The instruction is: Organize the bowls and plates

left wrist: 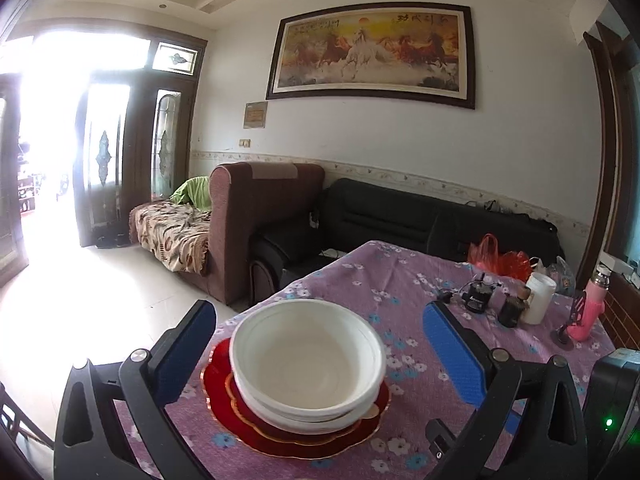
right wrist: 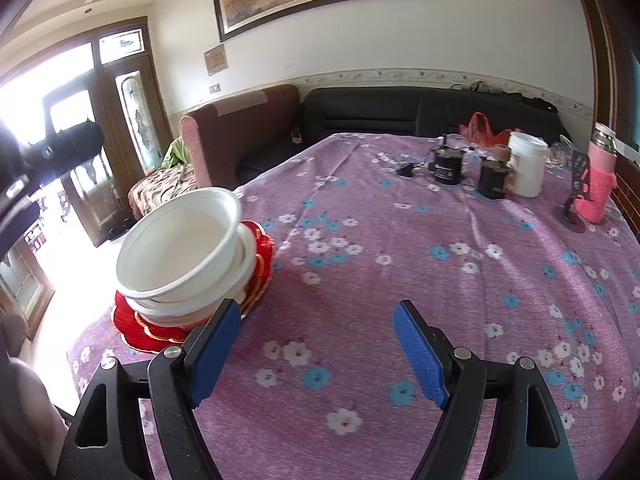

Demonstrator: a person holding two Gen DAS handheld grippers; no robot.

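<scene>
A stack of white bowls (left wrist: 308, 356) rests on red plates with gold scalloped rims (left wrist: 240, 428) near the table's left corner. The top bowl sits tilted in the one below. My left gripper (left wrist: 320, 316) is open wide, its blue pads on either side of the stack and clear of it. In the right wrist view the same white bowls (right wrist: 180, 244) and red plates (right wrist: 264, 256) stand at the left. My right gripper (right wrist: 318, 312) is open over bare cloth, its left pad just beside the stack, nothing between the fingers.
The table wears a purple floral cloth (right wrist: 400, 240). At its far right stand a white jar (right wrist: 528, 164), two small dark containers (right wrist: 448, 164), a pink wrapped bottle (right wrist: 600, 184) and a red bag (right wrist: 480, 128). Sofas (left wrist: 256, 216) lie beyond the table's far edge.
</scene>
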